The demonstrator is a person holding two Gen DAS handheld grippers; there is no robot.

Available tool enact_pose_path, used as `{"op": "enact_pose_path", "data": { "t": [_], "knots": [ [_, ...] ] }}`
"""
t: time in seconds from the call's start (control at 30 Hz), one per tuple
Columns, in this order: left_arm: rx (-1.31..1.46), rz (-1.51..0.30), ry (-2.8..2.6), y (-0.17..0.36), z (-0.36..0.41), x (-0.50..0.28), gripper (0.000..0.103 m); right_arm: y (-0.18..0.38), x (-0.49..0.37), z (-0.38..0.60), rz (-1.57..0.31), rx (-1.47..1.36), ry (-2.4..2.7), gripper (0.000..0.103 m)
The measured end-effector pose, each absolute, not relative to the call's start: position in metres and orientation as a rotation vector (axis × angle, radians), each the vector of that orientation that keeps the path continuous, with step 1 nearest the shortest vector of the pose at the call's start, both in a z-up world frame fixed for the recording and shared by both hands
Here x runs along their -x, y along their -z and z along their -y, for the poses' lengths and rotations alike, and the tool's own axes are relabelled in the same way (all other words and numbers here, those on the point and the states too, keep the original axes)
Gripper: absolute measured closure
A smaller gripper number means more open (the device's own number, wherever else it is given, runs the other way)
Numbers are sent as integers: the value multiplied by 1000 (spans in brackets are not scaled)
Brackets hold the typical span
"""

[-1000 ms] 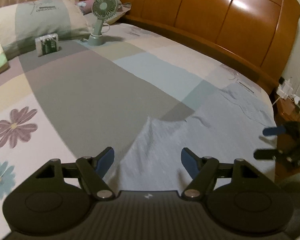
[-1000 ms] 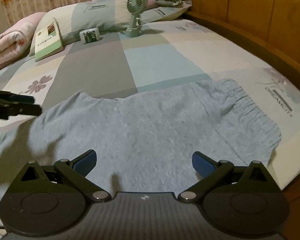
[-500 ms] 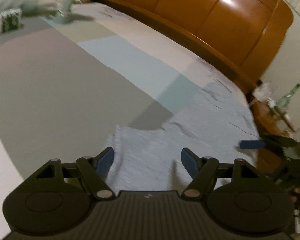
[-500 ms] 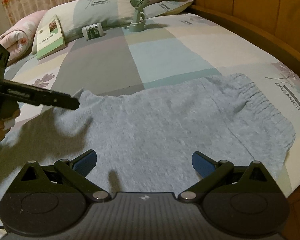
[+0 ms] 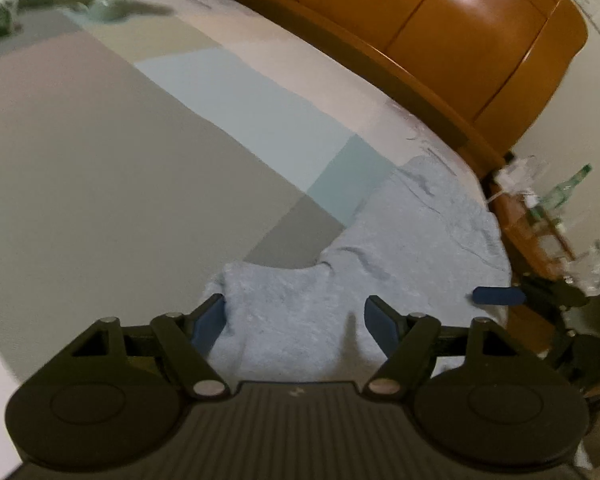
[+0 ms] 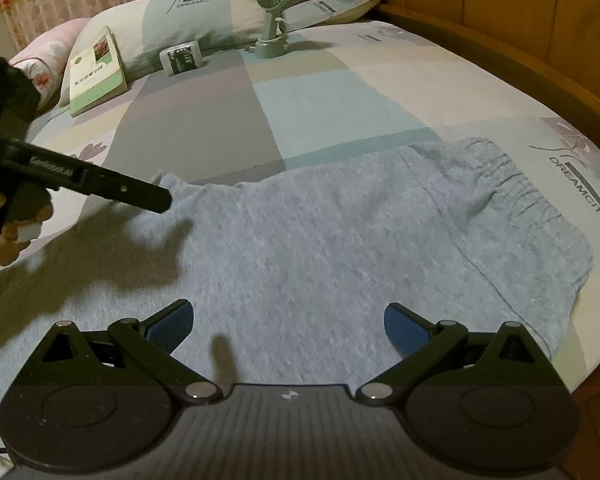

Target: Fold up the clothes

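A light blue-grey knit garment (image 6: 340, 240) lies spread flat on the bed, its gathered elastic waistband (image 6: 504, 184) to the right. My right gripper (image 6: 288, 322) hovers open over its near edge, with nothing between the blue pads. My left gripper (image 5: 296, 320) is open too, low over a hem corner of the garment (image 5: 284, 304), the cloth lying between its fingers. In the right wrist view the left gripper (image 6: 160, 201) reaches in from the left, held by a hand (image 6: 0, 220). One blue pad (image 5: 496, 295) of the right gripper shows in the left wrist view.
A green desk fan (image 6: 274, 20), a small box (image 6: 182, 58), a green book (image 6: 96, 72) and pillows (image 6: 204, 12) sit at the far end of the bed. A wooden bed board (image 5: 440, 28) runs along the right side. A bedside stand with a bottle (image 5: 560, 192) is beyond it.
The left gripper swung right and dropped toward the garment's hem corner, and it entered the right wrist view. The right gripper shifted only slightly. Both stayed open.
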State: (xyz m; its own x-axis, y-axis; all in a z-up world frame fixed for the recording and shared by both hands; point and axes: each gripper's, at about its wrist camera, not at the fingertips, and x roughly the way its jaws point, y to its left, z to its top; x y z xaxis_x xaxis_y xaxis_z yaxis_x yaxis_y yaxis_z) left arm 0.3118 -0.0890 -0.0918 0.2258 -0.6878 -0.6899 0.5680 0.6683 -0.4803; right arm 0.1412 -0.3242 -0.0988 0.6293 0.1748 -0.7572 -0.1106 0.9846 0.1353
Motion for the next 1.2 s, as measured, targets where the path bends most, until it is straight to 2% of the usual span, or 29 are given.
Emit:
{"op": "enact_pose_path", "data": {
  "t": [0.23, 0.37, 0.43, 0.5, 0.53, 0.6, 0.67, 0.77, 0.97, 1.03, 1.1, 1.13, 1.17, 1.2],
  "knots": [
    [401, -1108, 911, 109, 75, -347, 23, 98, -140, 322, -870, -80, -165, 0],
    [495, -1095, 933, 117, 56, -346, 24, 97, -137, 324, -862, -70, -157, 0],
    [513, -1111, 923, 123, 52, -346, 33, 99, -137, 325, -866, -79, -154, 0],
    [493, -1112, 888, 124, 54, -347, 47, 100, -137, 326, -870, -87, -150, 0],
    [479, -1113, 865, 124, 56, -348, 64, 101, -137, 327, -871, -91, -148, 0],
    [461, -1110, 818, 125, 56, -347, 89, 103, -136, 328, -875, -99, -145, 0],
    [432, -1079, 775, 123, 55, -341, 97, 102, -136, 328, -872, -98, -148, 0],
    [412, -1005, 719, 115, 49, -328, 103, 101, -135, 329, -869, -96, -143, 0],
    [404, -960, 582, 103, 25, -326, 103, 100, -135, 331, -863, -94, -141, 0],
    [354, -929, 598, 90, 30, -320, 98, 98, -137, 331, -859, -85, -146, 0],
    [310, -904, 658, 76, 41, -311, 78, 95, -142, 331, -853, -71, -155, 0],
    [295, -900, 701, 73, 50, -307, 73, 92, -147, 331, -846, -59, -166, 0],
    [279, -897, 745, 70, 60, -302, 63, 88, -152, 331, -839, -46, -178, 0],
    [264, -896, 786, 68, 67, -299, 61, 85, -159, 331, -830, -35, -187, 0]
  ]
}}
